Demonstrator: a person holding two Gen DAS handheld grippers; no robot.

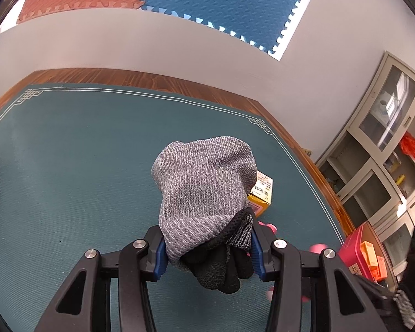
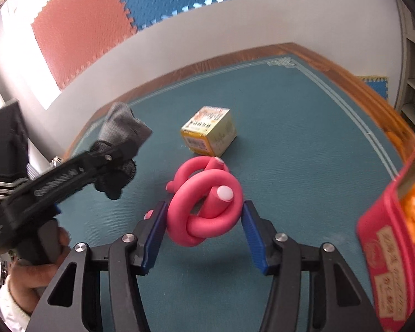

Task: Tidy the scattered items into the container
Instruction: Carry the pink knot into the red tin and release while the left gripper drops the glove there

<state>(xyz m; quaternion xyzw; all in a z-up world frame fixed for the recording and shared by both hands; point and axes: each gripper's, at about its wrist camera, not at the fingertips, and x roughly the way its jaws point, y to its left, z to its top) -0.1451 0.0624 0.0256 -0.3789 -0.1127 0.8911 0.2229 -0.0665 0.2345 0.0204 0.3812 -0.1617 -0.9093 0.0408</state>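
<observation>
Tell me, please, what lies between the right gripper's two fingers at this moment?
In the right wrist view, the knotted pink foam tube lies between the right gripper's open fingers, resting on the green mat; whether the pads touch it is unclear.

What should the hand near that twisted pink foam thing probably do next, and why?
Probably close the right tool on the pink foam coil: its fingers sit open on both sides of it, not yet squeezing. The left tool already holds the grey glove, and the red container waits nearby.

Playroom: foam mats [image 1: 221, 2], cabinets [image 1: 384, 138]
</observation>
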